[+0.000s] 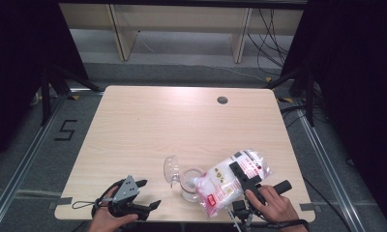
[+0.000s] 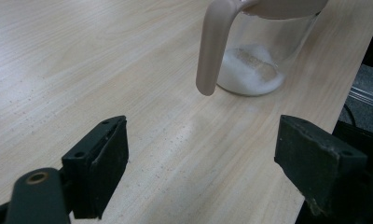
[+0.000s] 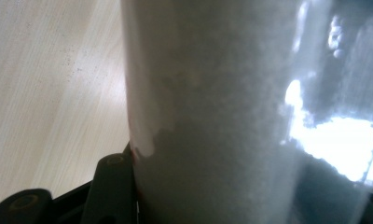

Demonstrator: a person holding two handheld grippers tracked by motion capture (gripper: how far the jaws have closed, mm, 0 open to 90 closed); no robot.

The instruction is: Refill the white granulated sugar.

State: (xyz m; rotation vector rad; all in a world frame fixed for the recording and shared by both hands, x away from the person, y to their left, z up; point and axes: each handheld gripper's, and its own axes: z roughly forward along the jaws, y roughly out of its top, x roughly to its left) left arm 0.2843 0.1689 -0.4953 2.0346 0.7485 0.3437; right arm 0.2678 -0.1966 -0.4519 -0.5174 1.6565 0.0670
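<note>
A pale wooden worktop [image 1: 148, 125] is seen from above, with a person's forearms entering from the near edge.

At the near left corner, the left gripper [image 1: 145, 194] rests low over the worktop in the person's left hand [image 1: 107, 220]. Its fingers [image 2: 103, 165] are spread wide apart with nothing between them. In the left gripper view the two black fingers frame bare wood, and beyond them stands the jar.

Near the middle of the near edge stands a clear jar [image 1: 191, 186] with a beige rim and handle [image 2: 215, 44]. Its clear hinged lid [image 1: 171, 170] is flipped open to the left. A shallow layer of white granules [image 2: 250, 74] lies in the bottom of the jar.

Just right of the jar, a clear plastic bag [image 1: 232, 179] of white granules, printed with red and black labels, is held tilted. Its lower end touches the jar's rim, and its upper end rises toward the right.

At the near right, the right gripper [image 1: 242, 176] is held in the person's right hand [image 1: 274, 205], and its fingers pinch the bag across its middle. In the right gripper view the bag [image 3: 231, 112] stands close before the camera, with a black finger [image 3: 110, 186] pressed against its lower left side.

Farther back on the right, a small round grommet hole [image 1: 222, 100] sits in the worktop.
</note>
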